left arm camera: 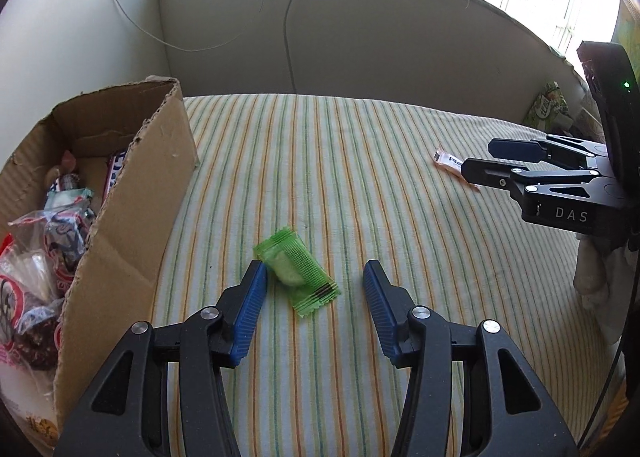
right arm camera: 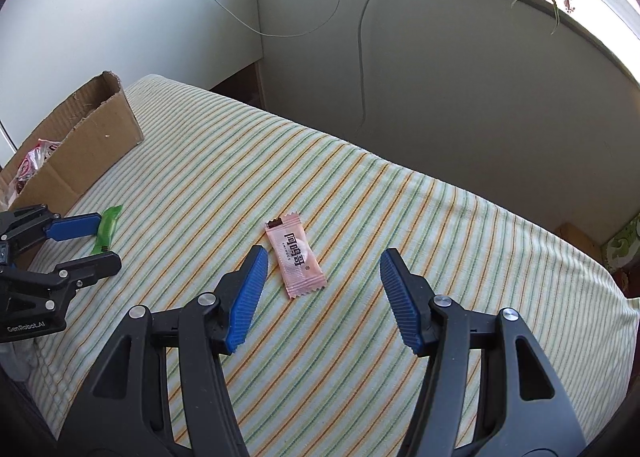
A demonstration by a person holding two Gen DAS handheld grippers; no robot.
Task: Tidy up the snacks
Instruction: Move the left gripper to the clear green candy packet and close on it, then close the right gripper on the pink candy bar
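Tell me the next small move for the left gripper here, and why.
Probably ease the left gripper down a little and close on the green packet. Its jaws are open, the packet lies flat on the striped cloth between the fingertips, nearer the left pad, and the cardboard box of snacks waits alongside.

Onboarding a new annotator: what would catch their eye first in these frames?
Two loose snacks on the striped cloth: a green packet between the open left hand-held gripper, and a pink packet ahead of the open right hand-held gripper. At the left stands a cardboard box holding wrapped snacks.
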